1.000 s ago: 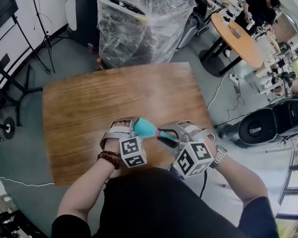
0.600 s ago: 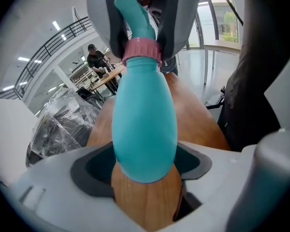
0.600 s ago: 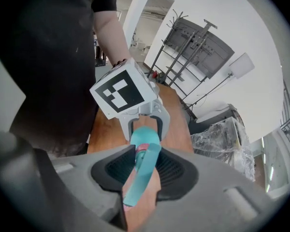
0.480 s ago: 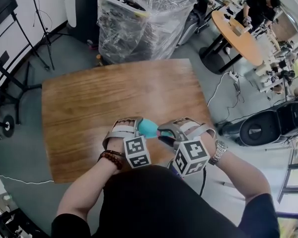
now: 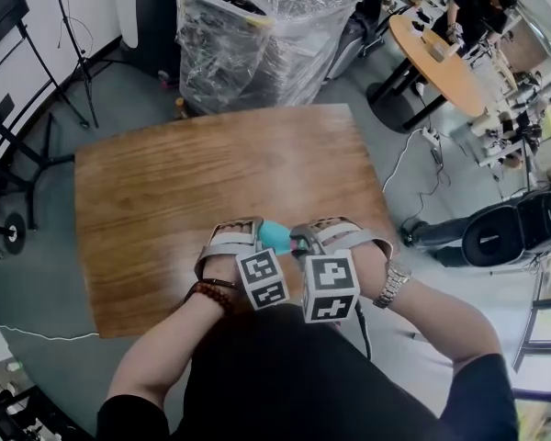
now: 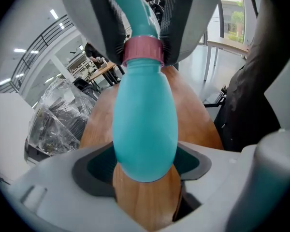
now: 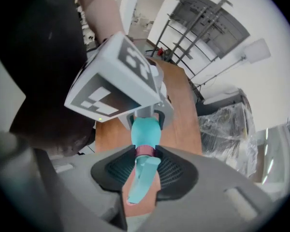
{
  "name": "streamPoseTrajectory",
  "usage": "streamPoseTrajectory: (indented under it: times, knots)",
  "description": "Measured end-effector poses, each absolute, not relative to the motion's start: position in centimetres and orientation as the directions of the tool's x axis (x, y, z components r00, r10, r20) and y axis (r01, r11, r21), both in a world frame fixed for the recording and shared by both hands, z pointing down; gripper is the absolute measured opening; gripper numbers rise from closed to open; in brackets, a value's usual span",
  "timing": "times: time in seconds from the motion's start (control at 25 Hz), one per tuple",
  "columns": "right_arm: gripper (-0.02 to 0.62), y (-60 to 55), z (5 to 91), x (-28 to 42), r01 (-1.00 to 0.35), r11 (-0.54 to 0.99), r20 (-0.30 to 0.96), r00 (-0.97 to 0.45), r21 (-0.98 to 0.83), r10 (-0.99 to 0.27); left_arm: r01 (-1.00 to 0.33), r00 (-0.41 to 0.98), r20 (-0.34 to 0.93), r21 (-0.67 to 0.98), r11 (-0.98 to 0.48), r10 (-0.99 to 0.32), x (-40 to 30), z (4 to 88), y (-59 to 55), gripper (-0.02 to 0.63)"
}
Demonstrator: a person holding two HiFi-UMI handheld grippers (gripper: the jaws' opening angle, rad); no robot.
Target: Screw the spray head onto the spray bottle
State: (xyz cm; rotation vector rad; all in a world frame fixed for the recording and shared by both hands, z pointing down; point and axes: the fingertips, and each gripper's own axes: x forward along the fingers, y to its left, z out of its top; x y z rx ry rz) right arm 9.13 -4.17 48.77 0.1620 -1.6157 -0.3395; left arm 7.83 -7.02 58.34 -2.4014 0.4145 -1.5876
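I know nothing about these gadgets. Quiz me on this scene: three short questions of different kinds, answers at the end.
1. True or false: the teal plastic spray bottle lies flat on the brown wooden table.
2. The right gripper closes its jaws on: A) the bottle's round body B) the teal spray head at its collar C) nothing.
3. Fill in: the ring-shaped collar's colour is ____.
Key: 1 false, the left gripper holds its body above the table; 2 B; 3 pink.

Smooth matt plastic spray bottle [image 6: 145, 129]; grained, faintly glossy wooden table [image 5: 211, 173]
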Motion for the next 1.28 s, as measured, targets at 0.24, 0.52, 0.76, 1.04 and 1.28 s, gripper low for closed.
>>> streamPoseTrajectory:
  times: [0.24,0.52,0.76,1.04,1.28]
  knots:
    - [0.120,-4.7,48.1,8.7,-0.388,0.922,0.956,-0.275,-0.012,-0.103,-0.135,0.398,0.846,-0.328,-0.935,-0.355,8.0,58.7,-6.5,0.382]
    - [0.124,-5.5,46.9,8.0,-0.377,0.926,0.891,-0.409,0.032,-0.197,-0.221,0.528,0.811,-0.152,-0.963,-0.250,9.4,58.3,-5.7,0.383]
    - [0.135,-5.0,46.2,7.8,-0.235,0.956,0.846,-0.462,0.173,-0.266,-0.240,0.656,0.733,-0.027,-0.970,-0.182,10.7,57.2,-4.9,0.383]
    - [0.138,-4.7,45.2,8.8,-0.200,0.962,0.840,-0.475,0.186,-0.261,-0.225,0.678,0.714,-0.026,-0.974,-0.176,10.9,56.6,-4.9,0.385]
    - [0.117,-4.6,45.2,9.4,-0.151,0.967,0.862,-0.440,0.207,-0.253,-0.213,0.656,0.732,-0.053,-0.976,-0.183,10.6,56.7,-5.0,0.385]
